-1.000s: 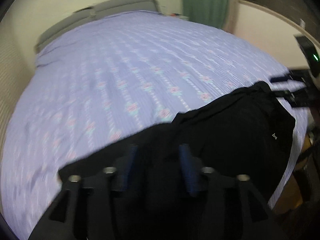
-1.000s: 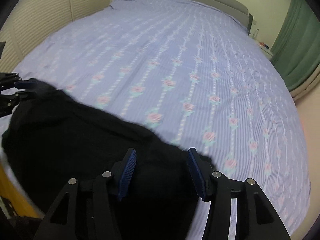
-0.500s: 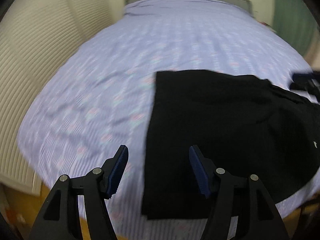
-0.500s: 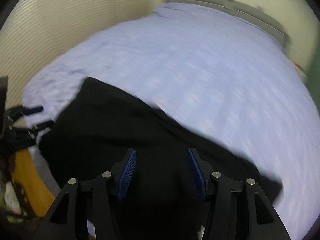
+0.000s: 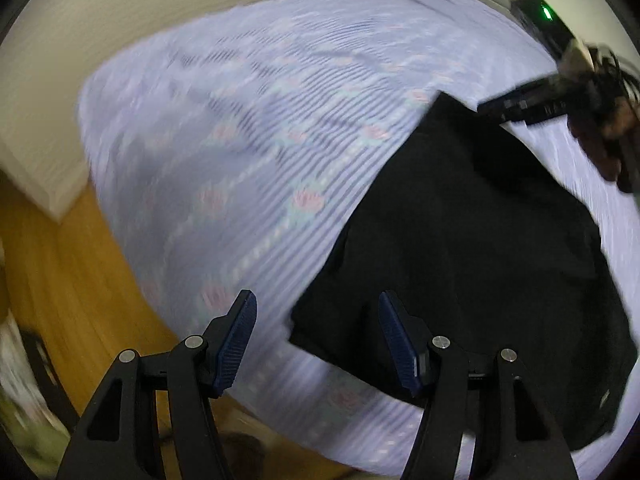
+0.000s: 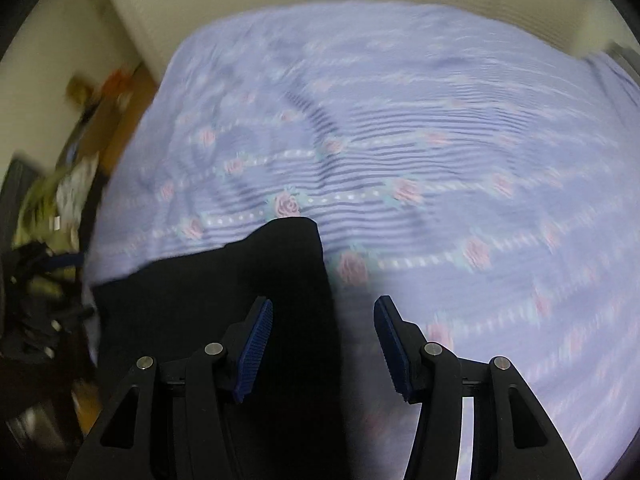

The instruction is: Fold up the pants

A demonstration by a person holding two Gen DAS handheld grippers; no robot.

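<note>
On left wrist only: wood floor [image 5: 80, 280] beside pants [image 5: 480, 240].

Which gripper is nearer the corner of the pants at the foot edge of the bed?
Left. The left gripper, open, frames that corner of the pants. The right gripper, open, is over the opposite end.

Black pants [image 5: 472, 240] lie folded flat near the corner of a lavender, rose-patterned bedspread [image 5: 240, 152], one squared corner pointing outward.
</note>
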